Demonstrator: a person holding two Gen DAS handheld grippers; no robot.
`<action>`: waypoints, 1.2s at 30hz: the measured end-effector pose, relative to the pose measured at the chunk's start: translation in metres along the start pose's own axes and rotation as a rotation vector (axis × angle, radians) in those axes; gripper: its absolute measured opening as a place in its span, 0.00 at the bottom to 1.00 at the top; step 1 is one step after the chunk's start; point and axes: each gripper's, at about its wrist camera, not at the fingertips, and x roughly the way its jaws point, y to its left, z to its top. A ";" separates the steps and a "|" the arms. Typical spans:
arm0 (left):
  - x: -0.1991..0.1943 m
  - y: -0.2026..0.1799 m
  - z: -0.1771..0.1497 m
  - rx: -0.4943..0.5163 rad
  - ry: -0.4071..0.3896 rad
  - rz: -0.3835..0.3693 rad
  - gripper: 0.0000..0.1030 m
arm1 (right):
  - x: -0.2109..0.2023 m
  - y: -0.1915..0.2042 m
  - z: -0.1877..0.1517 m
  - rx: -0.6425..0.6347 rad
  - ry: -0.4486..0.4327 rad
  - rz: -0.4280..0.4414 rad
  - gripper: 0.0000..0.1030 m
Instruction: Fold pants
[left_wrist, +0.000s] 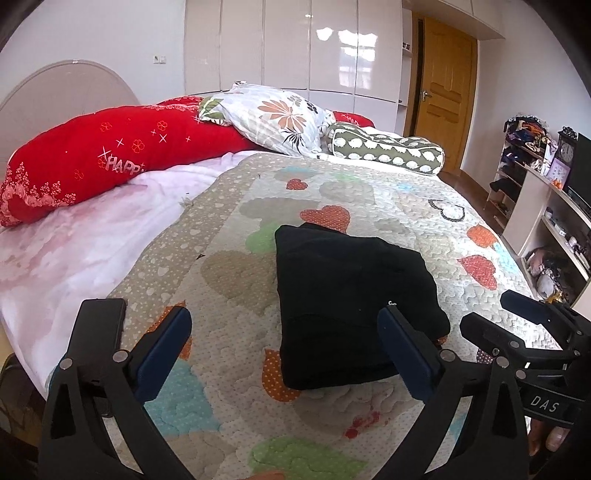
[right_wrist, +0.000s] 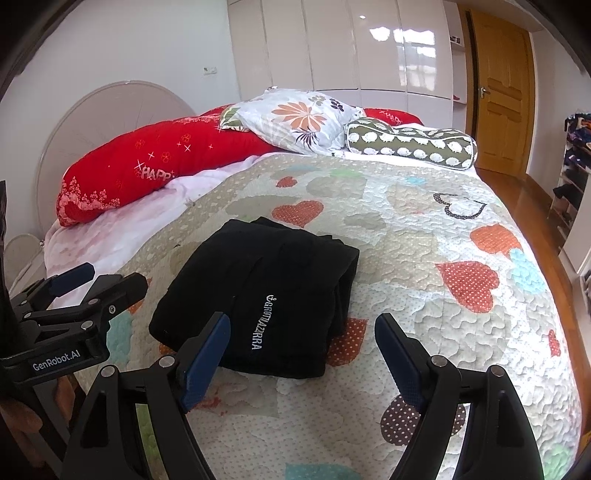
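The black pants (left_wrist: 351, 302) lie folded into a compact bundle on the heart-patterned quilt (left_wrist: 229, 266). In the right wrist view the pants (right_wrist: 258, 295) show white lettering on top. My left gripper (left_wrist: 284, 314) is open and empty, held above the quilt just in front of the bundle. My right gripper (right_wrist: 303, 325) is open and empty, held above the bundle's near right corner. The right gripper also shows at the right edge of the left wrist view (left_wrist: 524, 317). The left gripper shows at the left edge of the right wrist view (right_wrist: 92, 280).
A red pillow (left_wrist: 110, 155), a floral pillow (left_wrist: 273, 114) and a green bolster (left_wrist: 388, 151) lie at the head of the bed. A pink sheet (left_wrist: 74, 247) lies left of the quilt. Shelves (left_wrist: 546, 206) stand at the right, a wooden door (left_wrist: 443, 88) beyond.
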 end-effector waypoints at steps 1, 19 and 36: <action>0.000 0.000 0.000 0.001 0.001 0.001 0.98 | 0.001 0.000 0.000 -0.002 0.003 0.000 0.80; 0.002 0.000 -0.002 0.013 0.012 0.005 0.98 | 0.009 0.009 0.000 -0.031 0.026 0.005 0.80; 0.002 -0.002 -0.003 0.023 0.017 0.001 0.98 | 0.012 0.007 -0.003 -0.025 0.040 0.008 0.80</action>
